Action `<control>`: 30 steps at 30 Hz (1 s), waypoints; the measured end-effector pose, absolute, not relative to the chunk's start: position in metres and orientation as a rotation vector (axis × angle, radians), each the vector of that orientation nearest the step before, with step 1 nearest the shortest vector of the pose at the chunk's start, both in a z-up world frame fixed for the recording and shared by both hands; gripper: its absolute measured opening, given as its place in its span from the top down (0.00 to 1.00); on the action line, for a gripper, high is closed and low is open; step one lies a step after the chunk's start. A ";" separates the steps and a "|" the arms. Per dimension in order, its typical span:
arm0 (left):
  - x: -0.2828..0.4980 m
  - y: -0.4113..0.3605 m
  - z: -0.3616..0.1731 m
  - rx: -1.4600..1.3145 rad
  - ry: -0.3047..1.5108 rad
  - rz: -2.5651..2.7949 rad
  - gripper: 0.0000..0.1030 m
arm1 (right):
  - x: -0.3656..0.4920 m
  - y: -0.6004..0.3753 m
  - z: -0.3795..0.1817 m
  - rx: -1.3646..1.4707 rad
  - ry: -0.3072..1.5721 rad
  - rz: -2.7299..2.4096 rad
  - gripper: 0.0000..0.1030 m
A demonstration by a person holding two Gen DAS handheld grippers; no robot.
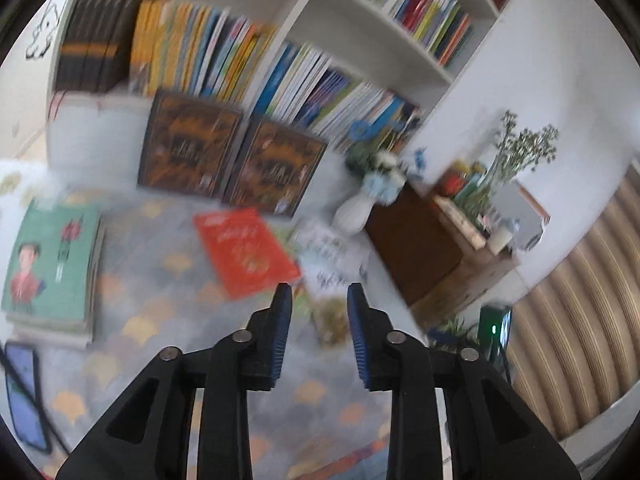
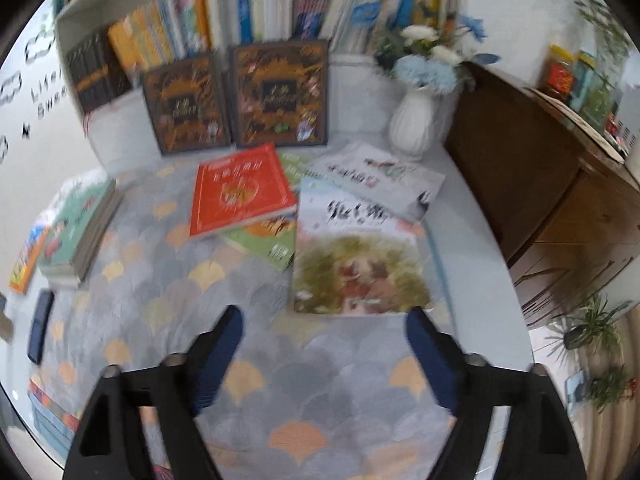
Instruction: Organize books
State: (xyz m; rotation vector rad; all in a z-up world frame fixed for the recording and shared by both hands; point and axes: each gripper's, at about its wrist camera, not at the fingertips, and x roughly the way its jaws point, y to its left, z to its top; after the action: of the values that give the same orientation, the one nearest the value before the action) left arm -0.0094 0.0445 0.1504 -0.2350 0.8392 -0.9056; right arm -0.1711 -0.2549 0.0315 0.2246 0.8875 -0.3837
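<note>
Red-covered book flat on scallop-patterned rug, at 11 o'clock from right gripper; illustrated picture book at 12. Two dark ornate volumes lean on white bookshelf. Right gripper parted wide, empty; left gripper parted, empty.

Left gripper held level, blue-padded fingers parted, nothing between. Right gripper spread wider, seemingly empty too, though blurred; fingers angled outward.
</note>
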 end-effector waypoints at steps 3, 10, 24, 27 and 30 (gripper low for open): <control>-0.003 0.022 0.168 -0.291 0.819 -0.959 0.74 | -0.177 -0.288 0.048 0.257 0.840 -0.406 0.15; 0.012 -0.070 0.088 -0.138 1.011 -0.894 0.72 | -0.157 -0.353 0.040 0.333 0.826 -0.418 0.13; 0.023 -0.201 -0.078 0.023 1.353 -0.903 0.74 | -0.104 -0.419 -0.083 0.438 1.065 -0.437 0.40; 0.024 -0.203 -0.092 0.004 1.387 -0.892 0.74 | -0.101 -0.426 -0.096 0.454 1.082 -0.432 0.40; 0.024 -0.207 -0.098 0.010 1.406 -0.899 0.74 | -0.099 -0.429 -0.106 0.493 1.090 -0.428 0.40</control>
State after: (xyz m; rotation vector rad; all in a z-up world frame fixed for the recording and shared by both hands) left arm 0.0239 -0.2065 -0.0980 0.0104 1.4064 -0.8993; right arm -0.0986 -0.4290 -0.1064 0.4932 1.0895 -0.4276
